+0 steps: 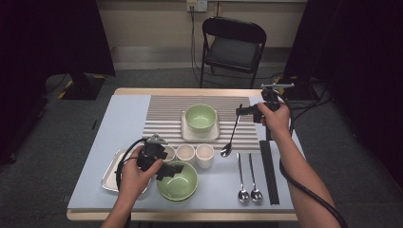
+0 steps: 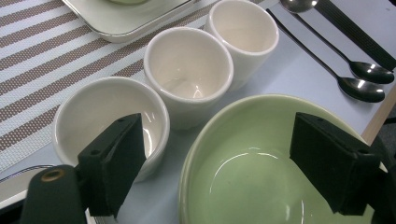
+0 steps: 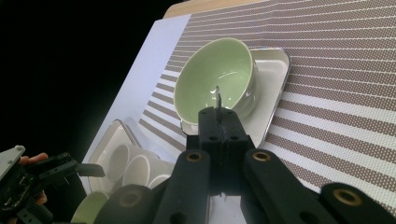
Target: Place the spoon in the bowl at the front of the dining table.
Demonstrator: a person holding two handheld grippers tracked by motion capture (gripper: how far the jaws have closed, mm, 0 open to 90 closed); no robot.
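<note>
The right gripper (image 3: 218,122) has its two black jaws pressed together on the handle of a spoon (image 1: 231,135), whose thin metal end sticks up just past the jaw tips in the right gripper view; that view hides the rest of it. The high view shows what is missing there: the spoon hangs slanting down from the raised right gripper (image 1: 243,111), its bowl low over the near edge of the striped mat (image 1: 166,111), whether touching it I cannot tell. Beyond the jaws, the right gripper view looks onto a green bowl (image 3: 215,79) standing on a square white plate (image 3: 271,88), and far off at its lower left it catches the other hand with its gripper. The left gripper (image 2: 217,161) stands wide open with nothing between its pads; in its own view one jaw sits in front of a white cup (image 2: 109,121) and the other over the rim of a second, larger green bowl (image 2: 261,172). That view also brings close two more white cups (image 2: 189,70) in a row, touching one another, and the bowls of two spoons (image 2: 369,79) lying side by side on the pale blue table (image 2: 299,70). From the high view the left gripper (image 1: 164,168) hovers over the near bowl's left rim, beside a metal tray (image 1: 111,173), while a pair of dark chopsticks (image 1: 268,171) lies just right of the two spoons.
</note>
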